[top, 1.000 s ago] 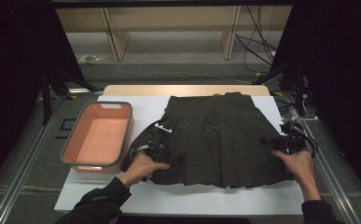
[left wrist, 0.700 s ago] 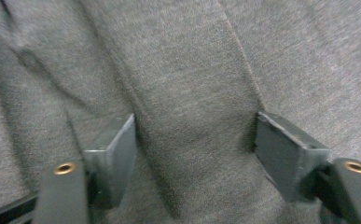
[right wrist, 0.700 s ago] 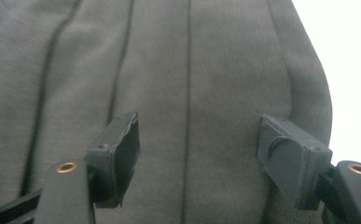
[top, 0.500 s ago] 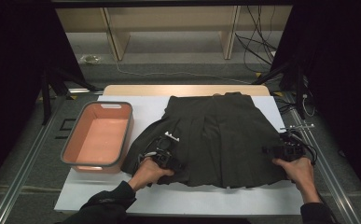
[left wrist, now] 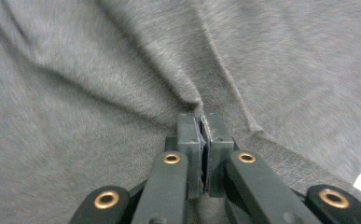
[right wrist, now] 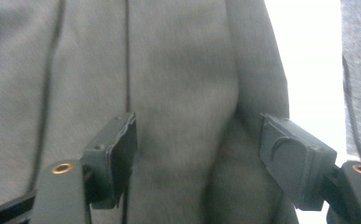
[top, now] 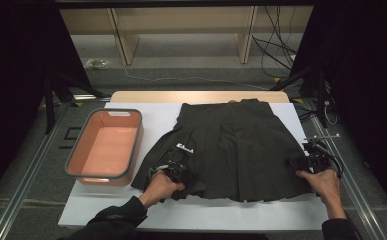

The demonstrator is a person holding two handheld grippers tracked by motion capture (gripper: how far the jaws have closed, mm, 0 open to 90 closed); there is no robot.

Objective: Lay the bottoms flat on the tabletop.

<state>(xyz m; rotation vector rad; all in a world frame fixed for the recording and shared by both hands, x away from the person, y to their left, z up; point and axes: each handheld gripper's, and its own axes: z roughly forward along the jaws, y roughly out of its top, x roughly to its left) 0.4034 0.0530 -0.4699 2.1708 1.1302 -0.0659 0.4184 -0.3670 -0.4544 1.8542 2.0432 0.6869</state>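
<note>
A dark pleated skirt (top: 236, 145) lies spread flat on the white sheet (top: 146, 120), waistband far, hem towards me. My left gripper (top: 178, 172) sits at the skirt's near left hem; its jaws have just been closing and are now shut on a pinched fold of the skirt fabric (left wrist: 201, 100). My right gripper (top: 301, 162) rests at the skirt's right edge. In the right gripper view its jaws stand wide apart, the grey skirt cloth (right wrist: 183, 93) lies between the pads (right wrist: 117, 144), and neither pad presses on it.
A salmon-coloured tray (top: 106, 145) with a grey rim stands left of the skirt, nothing inside it. The white sheet's bare strip (top: 241, 212) runs along the near edge. Cables (top: 276, 50) and shelf legs lie beyond the table's far edge.
My left gripper's jaws have closed onto the skirt's hem. My right hand has sunk a little at the skirt's right edge.
</note>
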